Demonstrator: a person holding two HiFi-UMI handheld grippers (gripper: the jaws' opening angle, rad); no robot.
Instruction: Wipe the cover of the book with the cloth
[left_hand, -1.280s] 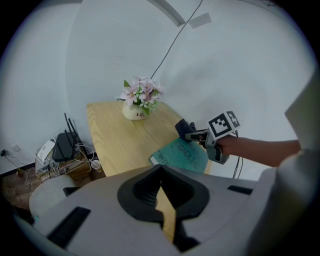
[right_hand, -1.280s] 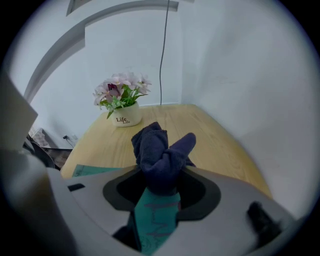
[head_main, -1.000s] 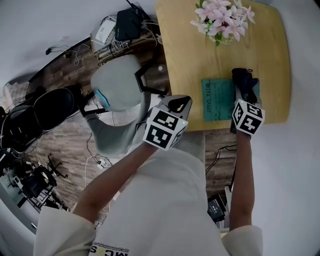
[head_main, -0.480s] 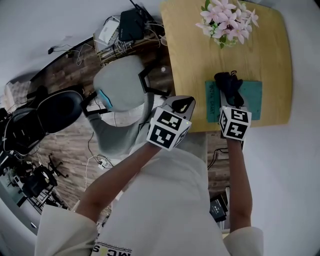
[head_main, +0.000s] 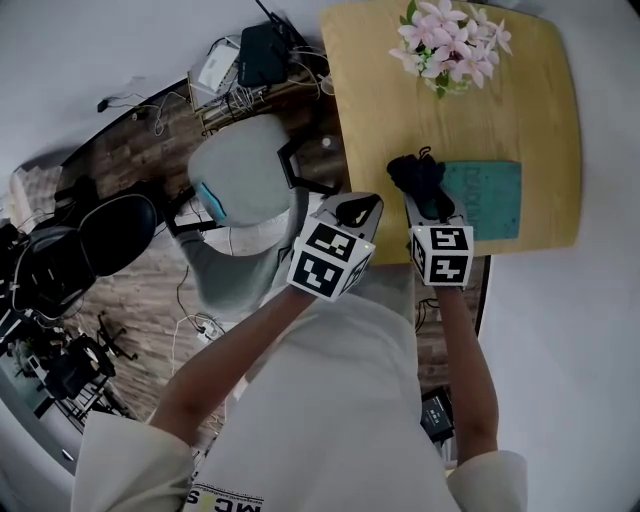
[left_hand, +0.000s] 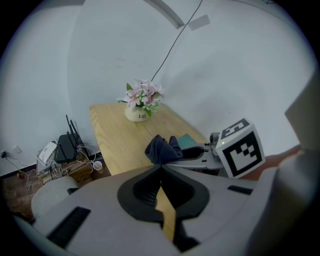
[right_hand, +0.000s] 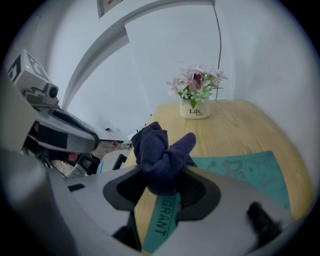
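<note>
The right gripper (right_hand: 164, 174) is clenching a bunched dark blue cloth (right_hand: 161, 150) between its 2 jaws, and the folds are bulging up and forward past the tips. Directly beneath those jaws the teal book (right_hand: 252, 170) is showing its spine edge, printed GRANT. That edge is running away from the person, roughly in line with the way the gripper is pointing. From there the whole cover is spreading out to the person's right, lying flat near the front edge of the wooden table (head_main: 370, 110). The cloth is therefore sitting over the book's left margin, though no view is showing whether it is pressing on the cover or hovering just above it. Any coming stroke is probably turning on this: the unwiped cover is lying to the right of the cloth, so the sweep would be going rightward, across the spine's line. The left gripper (head_main: 352, 212) is hanging off the table's near left side, beside the right one but apart from the book, with its jaws closed on nothing. A pot of pink flowers (head_main: 450, 40) is standing at the far end, well clear.
</note>
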